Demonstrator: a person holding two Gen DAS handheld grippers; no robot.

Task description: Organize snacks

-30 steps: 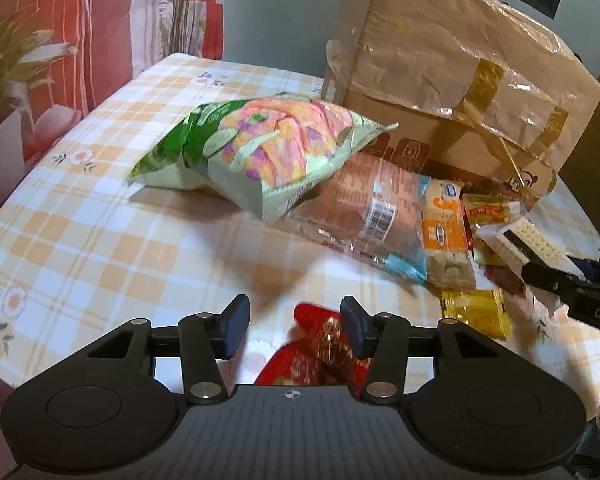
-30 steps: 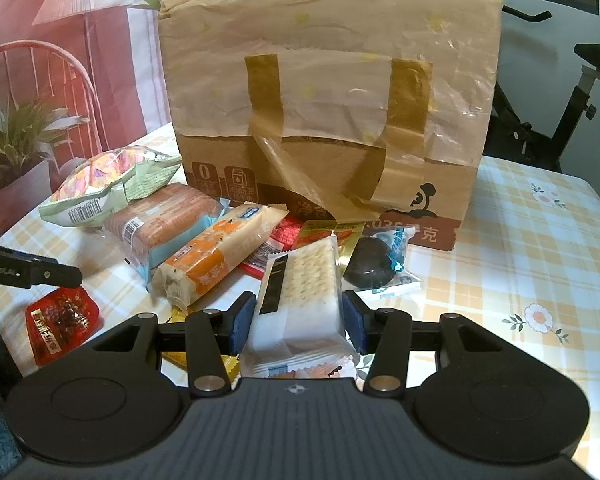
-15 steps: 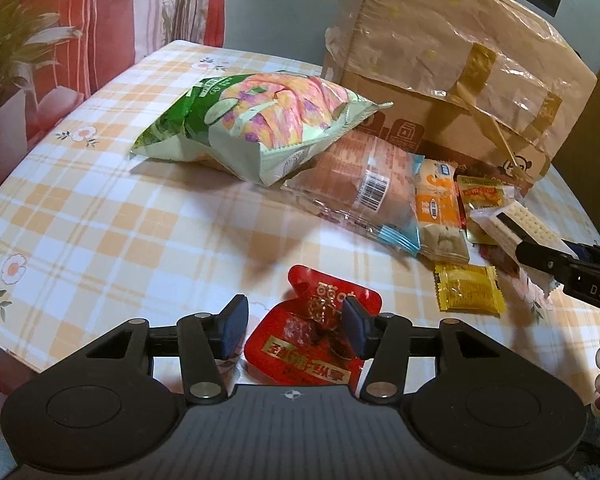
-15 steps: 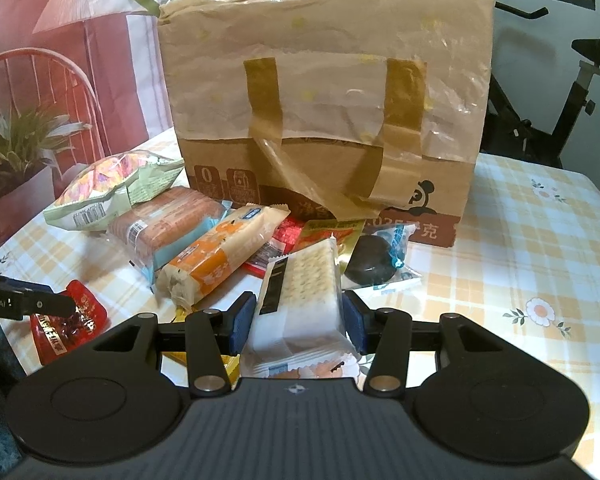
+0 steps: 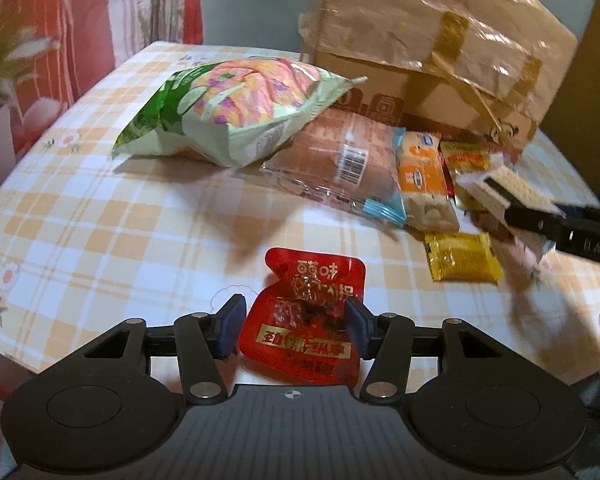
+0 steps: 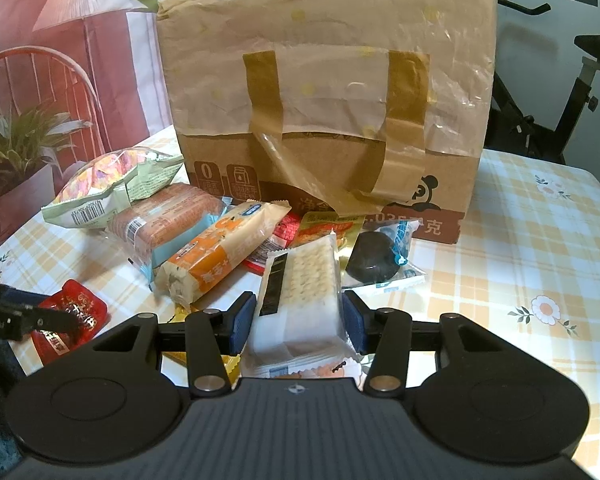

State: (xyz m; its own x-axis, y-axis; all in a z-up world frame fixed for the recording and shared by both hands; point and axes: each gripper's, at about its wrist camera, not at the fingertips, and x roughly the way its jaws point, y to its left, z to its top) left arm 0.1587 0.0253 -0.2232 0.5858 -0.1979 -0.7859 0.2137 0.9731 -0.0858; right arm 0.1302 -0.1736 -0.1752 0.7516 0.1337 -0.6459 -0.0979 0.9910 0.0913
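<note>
On table (image 5: 100, 216): one chip bag (image 5: 236, 112), one bread pack (image 5: 348, 160), one red sachet (image 5: 304, 316) between part-open left gripper (image 5: 294, 326) pads, untouched. Right gripper (image 6: 298, 322) clamping cracker pack (image 6: 304, 292). Paper bag (image 6: 328, 92) behind; labels blurred.

Snack packets (image 6: 224, 248) lie on the table (image 6: 540, 240) before the upright bag (image 6: 328, 80).

Snack pile (image 6: 220, 236) and paper bag (image 6: 328, 92) block ahead; bare tablecloth (image 6: 532, 248) lies right.
</note>
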